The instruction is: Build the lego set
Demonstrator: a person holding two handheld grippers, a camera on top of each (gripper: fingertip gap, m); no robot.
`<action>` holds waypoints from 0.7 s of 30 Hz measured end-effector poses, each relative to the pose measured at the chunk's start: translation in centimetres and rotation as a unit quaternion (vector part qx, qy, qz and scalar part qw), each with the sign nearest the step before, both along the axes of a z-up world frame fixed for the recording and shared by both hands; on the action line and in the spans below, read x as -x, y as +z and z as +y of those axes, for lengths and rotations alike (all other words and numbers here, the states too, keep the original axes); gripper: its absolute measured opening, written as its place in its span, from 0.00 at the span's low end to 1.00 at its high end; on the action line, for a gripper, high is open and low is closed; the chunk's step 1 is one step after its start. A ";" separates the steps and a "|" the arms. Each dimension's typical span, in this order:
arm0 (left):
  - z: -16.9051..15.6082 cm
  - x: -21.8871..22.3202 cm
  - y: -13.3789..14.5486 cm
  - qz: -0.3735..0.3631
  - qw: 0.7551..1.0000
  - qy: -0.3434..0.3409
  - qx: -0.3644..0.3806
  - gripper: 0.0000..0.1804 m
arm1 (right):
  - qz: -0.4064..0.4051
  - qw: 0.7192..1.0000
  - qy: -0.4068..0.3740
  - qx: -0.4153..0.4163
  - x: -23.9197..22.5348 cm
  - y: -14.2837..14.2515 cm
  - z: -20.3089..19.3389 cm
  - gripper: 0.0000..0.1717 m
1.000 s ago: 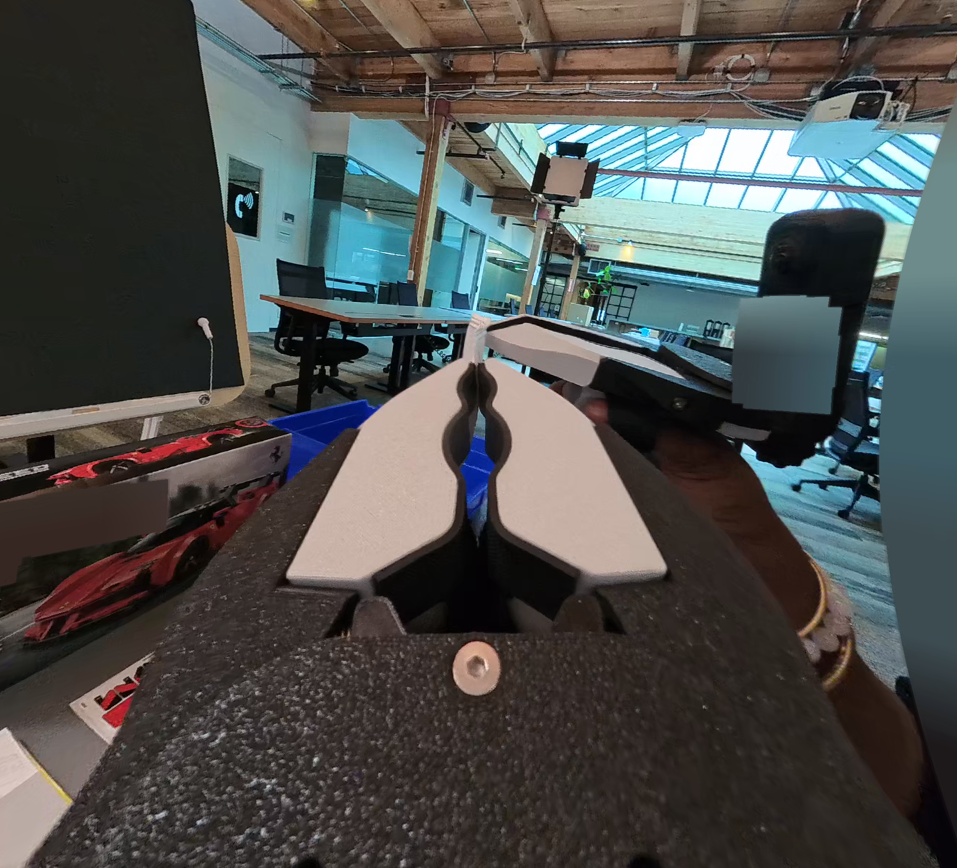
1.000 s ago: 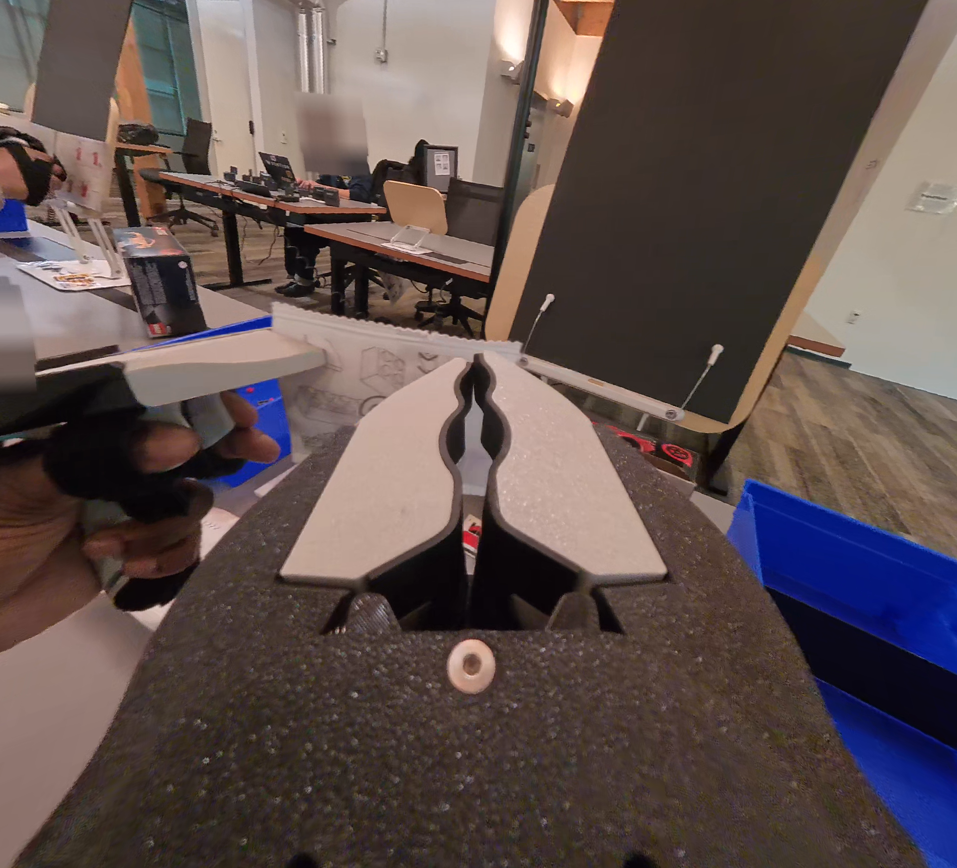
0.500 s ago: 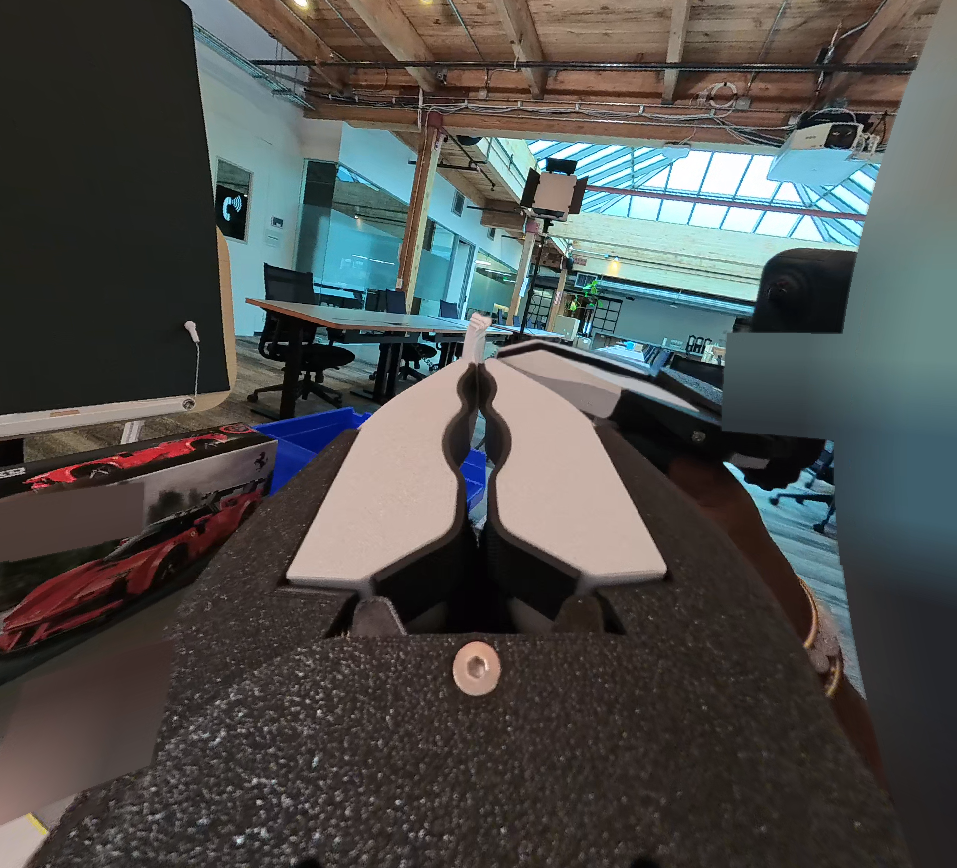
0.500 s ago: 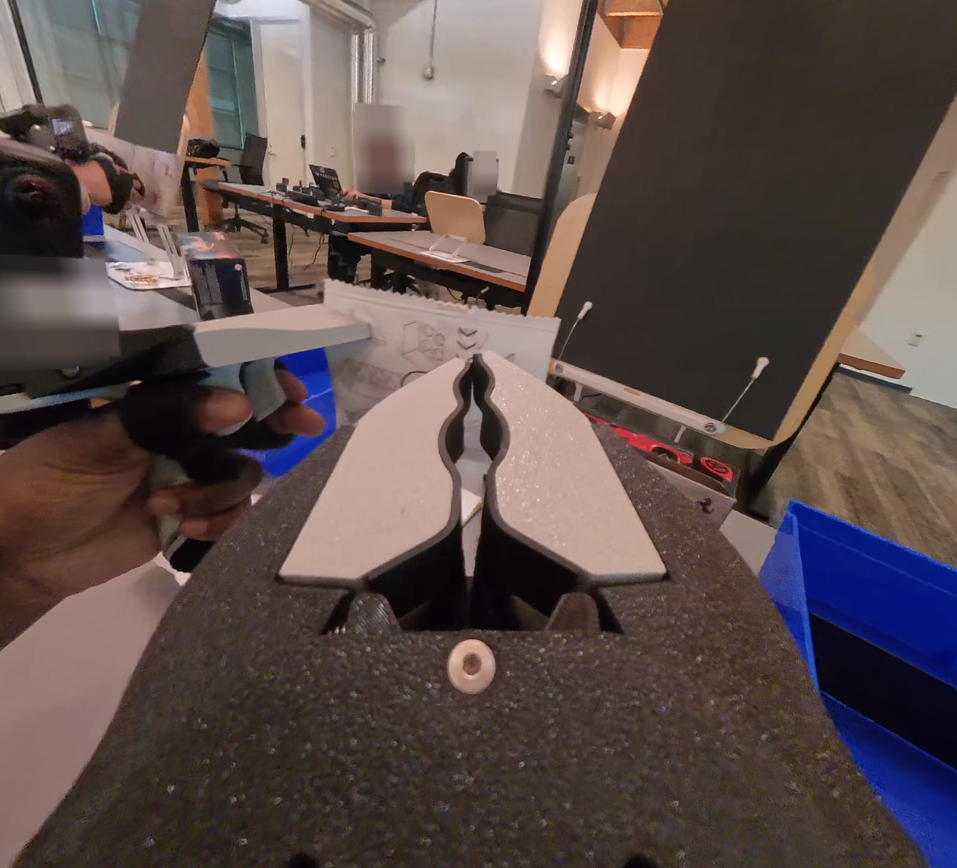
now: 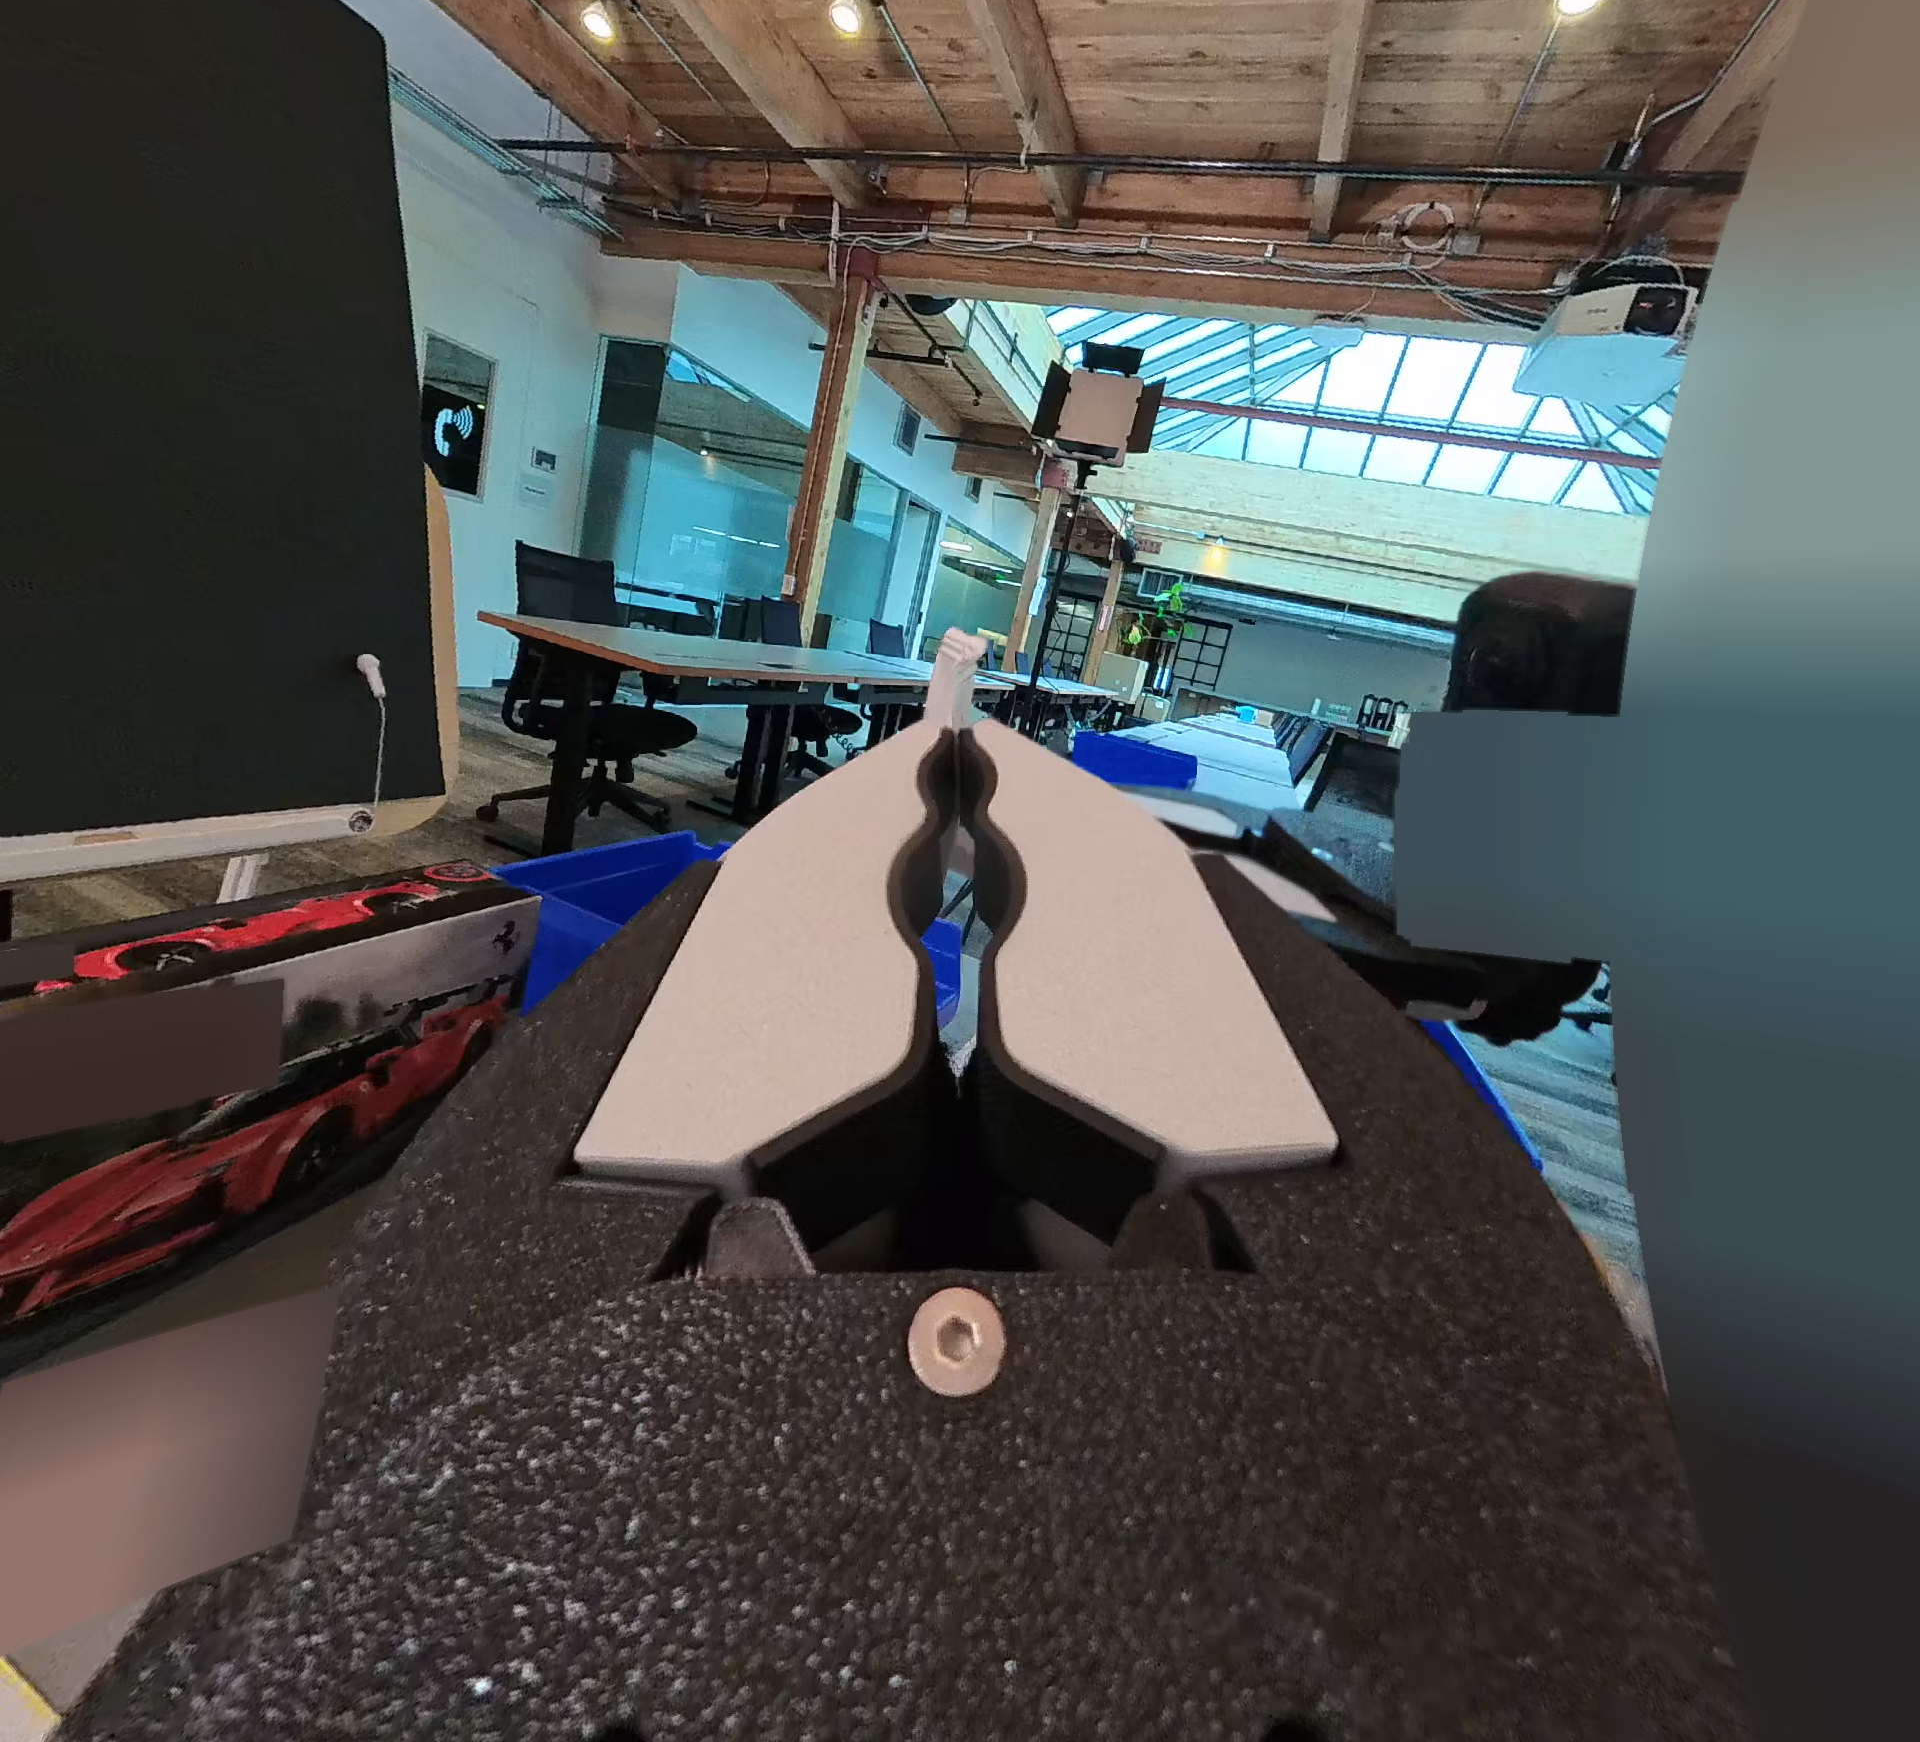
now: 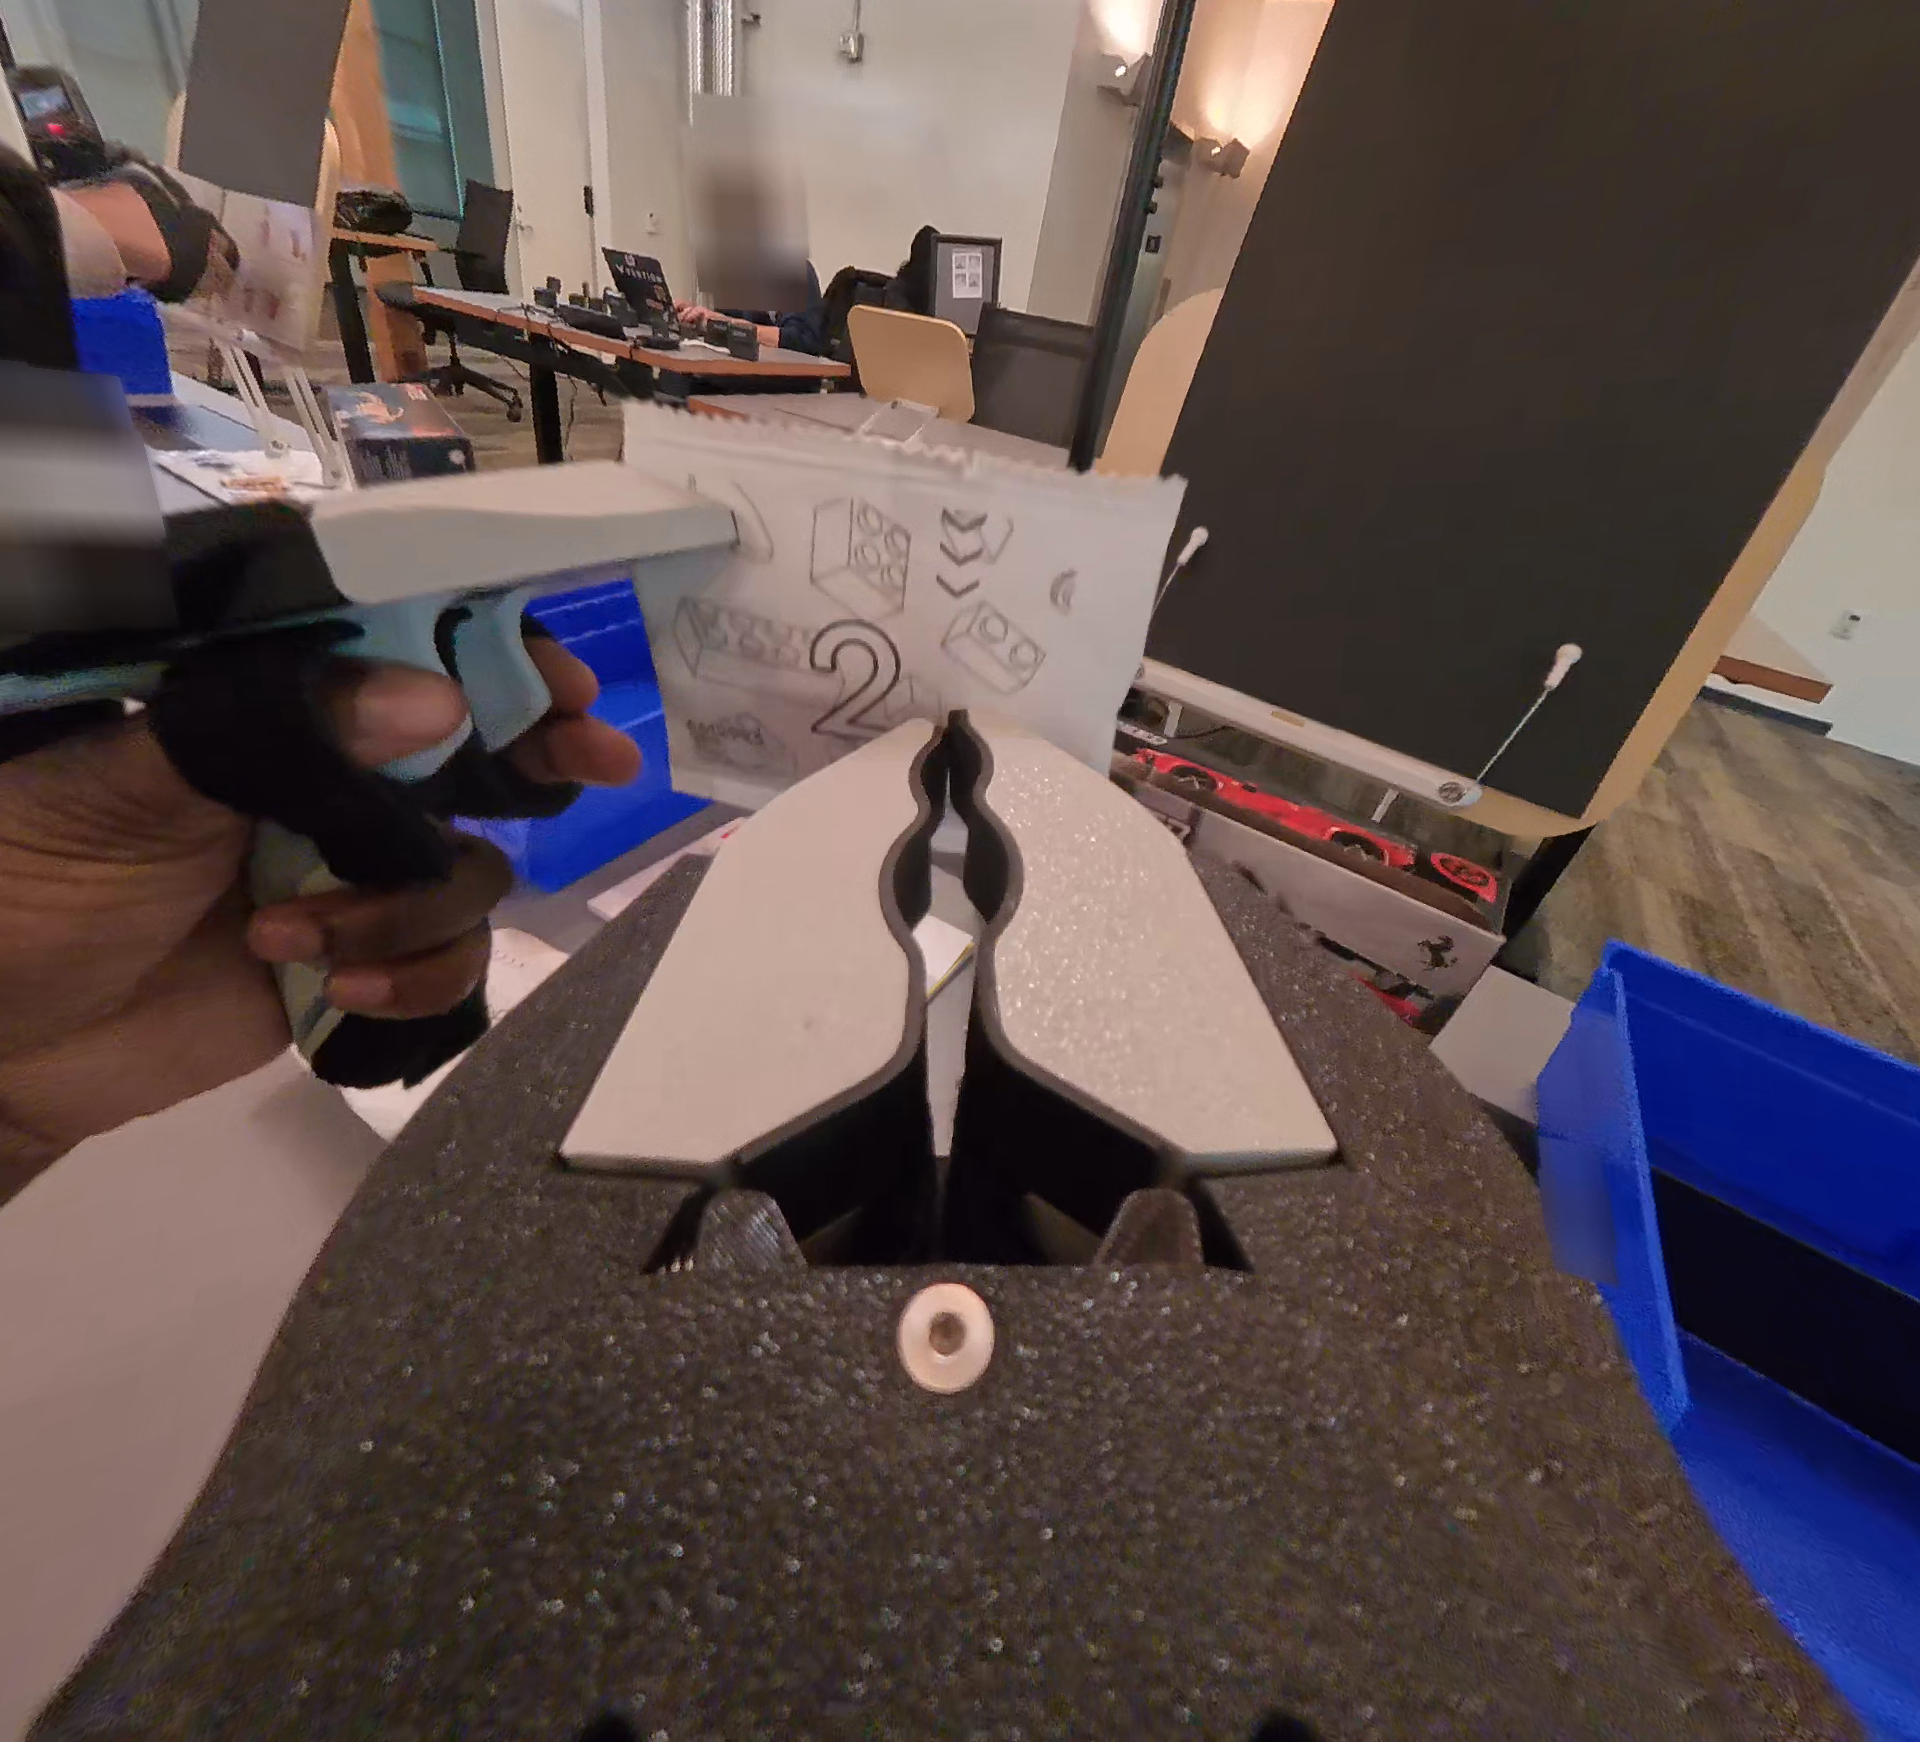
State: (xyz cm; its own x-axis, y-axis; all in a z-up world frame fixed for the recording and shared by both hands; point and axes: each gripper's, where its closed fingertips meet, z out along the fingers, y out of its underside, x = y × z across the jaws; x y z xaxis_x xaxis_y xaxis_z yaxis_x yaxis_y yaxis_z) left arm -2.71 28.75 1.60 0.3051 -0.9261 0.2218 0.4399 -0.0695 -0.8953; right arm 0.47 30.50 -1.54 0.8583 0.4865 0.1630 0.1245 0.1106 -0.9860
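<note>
My left gripper (image 5: pixel 956 731) is shut on the edge of a white paper bag (image 5: pixel 958 669), which sticks up edge-on above its fingertips. In the right wrist view the bag (image 6: pixel 904 591) faces the camera, printed with brick outlines. There the left gripper (image 6: pixel 732 529), in a person's hand (image 6: pixel 156 913), pinches its upper left corner. My right gripper (image 6: pixel 951 724) is shut, with its tips in front of the bag's lower part. I cannot tell whether they touch it. In the left wrist view the right gripper (image 5: pixel 1195 825) lies low at the right, with its tips hidden.
A toy car box (image 5: pixel 260 996) lies on the grey table (image 6: pixel 156 1277) and also shows in the right wrist view (image 6: pixel 1320 840). Blue bins stand behind the bag (image 5: pixel 613 871) and at the right (image 6: pixel 1766 1225). A black panel (image 6: pixel 1507 342) stands beyond the table. Tip to tip, the grippers are about 5 cm apart.
In the right wrist view the bag has risen against my shut fingertips and shows more of its face. In the left wrist view the right gripper has dropped lower and to the right.
</note>
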 end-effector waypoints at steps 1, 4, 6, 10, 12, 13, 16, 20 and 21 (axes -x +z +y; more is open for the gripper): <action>0.0 0.0 0.0 -0.002 1.000 -0.001 0.001 0.00 | 0.000 1.000 0.001 0.004 0.0 -0.4 0.0 0.00; 0.0 0.2 0.2 -0.008 1.000 -0.003 0.002 0.00 | -0.005 1.000 0.001 0.017 0.1 -1.5 0.2 0.00; 0.0 0.2 0.2 -0.009 1.000 -0.005 0.003 0.00 | -0.009 1.000 0.001 0.024 0.2 -2.2 0.3 0.00; 0.0 0.2 0.1 -0.010 1.000 -0.006 0.003 0.00 | -0.012 0.999 -0.001 0.034 0.1 -3.1 0.5 0.00; 0.0 0.2 0.0 -0.008 1.000 -0.006 0.004 0.00 | -0.013 0.999 -0.001 0.035 0.0 -3.2 0.5 0.00; 0.0 0.2 -0.1 -0.008 1.000 -0.007 0.004 0.00 | -0.013 0.999 -0.001 0.034 0.0 -3.1 0.4 0.00; 0.1 0.3 -0.5 0.000 1.000 -0.003 0.005 0.00 | -0.003 0.999 0.016 0.028 -0.1 -2.7 -0.2 0.00; 0.0 0.9 -1.7 0.019 1.000 -0.006 0.013 0.00 | -0.014 0.995 0.088 0.036 0.5 -3.2 -2.1 0.00; -0.1 1.0 -2.2 0.030 0.999 -0.008 0.015 0.00 | -0.018 0.994 0.105 0.039 0.7 -3.4 -2.5 0.22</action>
